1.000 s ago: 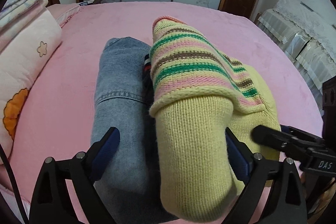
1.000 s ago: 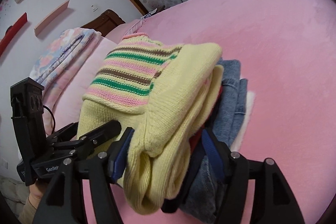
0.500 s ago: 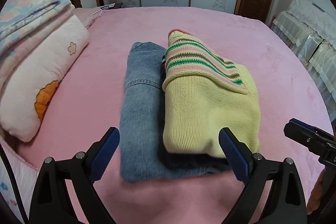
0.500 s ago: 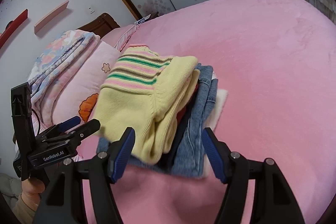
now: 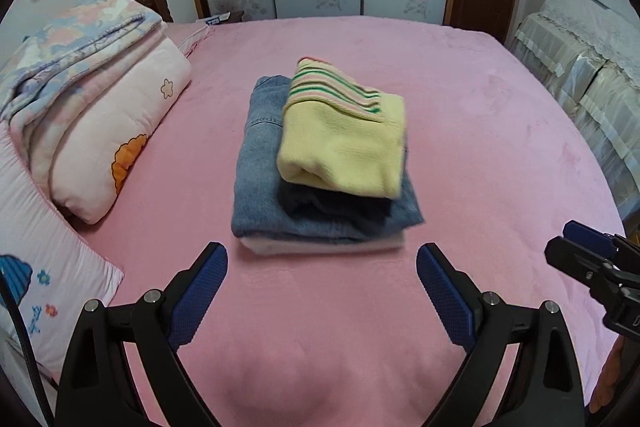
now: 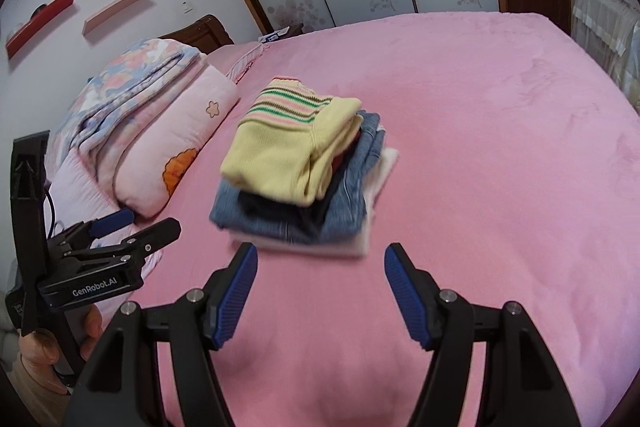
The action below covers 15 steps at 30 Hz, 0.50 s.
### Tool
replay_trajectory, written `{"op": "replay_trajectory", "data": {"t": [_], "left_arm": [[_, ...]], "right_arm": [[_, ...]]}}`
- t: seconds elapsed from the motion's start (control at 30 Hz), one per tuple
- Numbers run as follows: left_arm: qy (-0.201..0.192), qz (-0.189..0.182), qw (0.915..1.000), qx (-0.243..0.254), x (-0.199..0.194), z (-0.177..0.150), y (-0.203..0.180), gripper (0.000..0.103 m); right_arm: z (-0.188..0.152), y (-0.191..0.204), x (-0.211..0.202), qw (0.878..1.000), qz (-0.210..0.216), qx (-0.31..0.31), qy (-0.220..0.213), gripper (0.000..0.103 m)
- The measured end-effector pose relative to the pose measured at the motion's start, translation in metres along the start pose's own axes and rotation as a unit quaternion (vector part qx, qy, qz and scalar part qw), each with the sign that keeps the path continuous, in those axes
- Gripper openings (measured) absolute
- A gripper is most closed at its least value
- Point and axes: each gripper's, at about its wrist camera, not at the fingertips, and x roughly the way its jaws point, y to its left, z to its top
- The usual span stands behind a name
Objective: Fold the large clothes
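stack: sweater [image 5: 344, 143] on jeans [image 5: 260, 183], mid-bed [image 5: 500, 131]
grippers: left [image 5: 322, 291] and right [image 6: 320, 287] both apart, empty
step: folding looks finished; next likely none

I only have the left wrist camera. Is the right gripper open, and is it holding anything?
Observer: The right gripper is open, with nothing between its fingers.
Operator: What's under the yellow sweater on its right side?
Observer: A sliver of red fabric peeks out there, above the jeans.
Operator: And at the very bottom?
Observer: The white garment sticks out past the jeans on that side.
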Motion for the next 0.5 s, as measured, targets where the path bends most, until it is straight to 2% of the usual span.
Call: {"op": "replay_trajectory", "data": {"t": [0.17,0.37,0.47,0.5], "left_arm": [[-0.024,-0.026,0.9993,0.008,-0.054,-0.044,-0.028,0.095],[-0.027,-0.06,0.9978,-0.002,-0.101,-0.103,-0.056,0.095],[-0.027,-0.068,0.9973,-0.01,-0.121,-0.133,-0.069,0.095],[-0.031,-0.059,0.9977,-0.008,-0.129,-0.145,-0.075,0.095]], "right_arm": [[-0.05,-0.002,-0.052,1.0,-0.021,-0.019,-0.005,0.066],[-0.109,-0.004,-0.115,0.998,-0.029,-0.031,-0.042,0.066],[-0.136,-0.005,-0.14,0.997,-0.036,-0.031,-0.055,0.066],[-0.143,-0.003,-0.146,0.997,-0.04,-0.033,-0.058,0.066]]}}
